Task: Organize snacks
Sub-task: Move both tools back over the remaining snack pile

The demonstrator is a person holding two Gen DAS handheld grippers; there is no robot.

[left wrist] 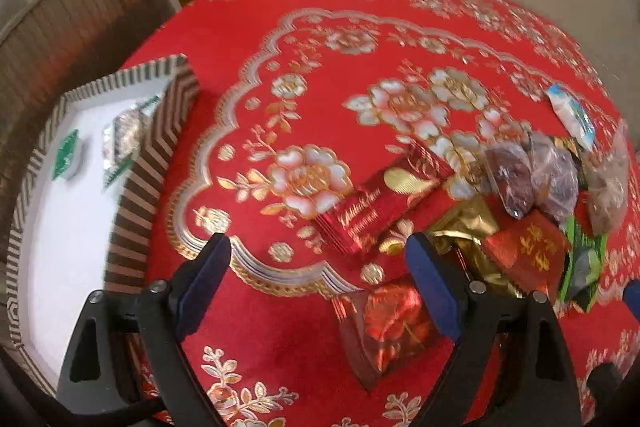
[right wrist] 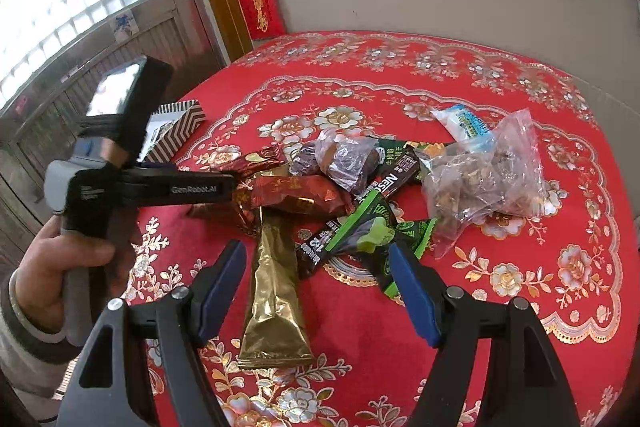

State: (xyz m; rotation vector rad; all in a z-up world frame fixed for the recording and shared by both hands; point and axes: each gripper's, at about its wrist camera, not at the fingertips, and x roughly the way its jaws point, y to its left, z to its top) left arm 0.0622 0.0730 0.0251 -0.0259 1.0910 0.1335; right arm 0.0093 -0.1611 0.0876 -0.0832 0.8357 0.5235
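A pile of wrapped snacks lies on the red flowered tablecloth (left wrist: 248,39). My left gripper (left wrist: 318,255) is open and empty, just above the cloth; a long red packet (left wrist: 384,199) lies ahead of it and a small red foil packet (left wrist: 384,327) by its right finger. A striped box (left wrist: 160,147) with a white inside stands at the left and holds a few small packets (left wrist: 124,135). My right gripper (right wrist: 316,259) is open and empty over a gold packet (right wrist: 274,291) and a green and black packet (right wrist: 360,231). The left gripper (right wrist: 236,183) shows from the side at the pile's left edge.
A clear bag of brown pieces (right wrist: 484,179), dark wrapped dates (right wrist: 344,155) and a white and blue packet (right wrist: 464,121) lie at the far side of the pile. The striped box (right wrist: 180,127) sits at the table's left edge. A wall and a door stand behind the table.
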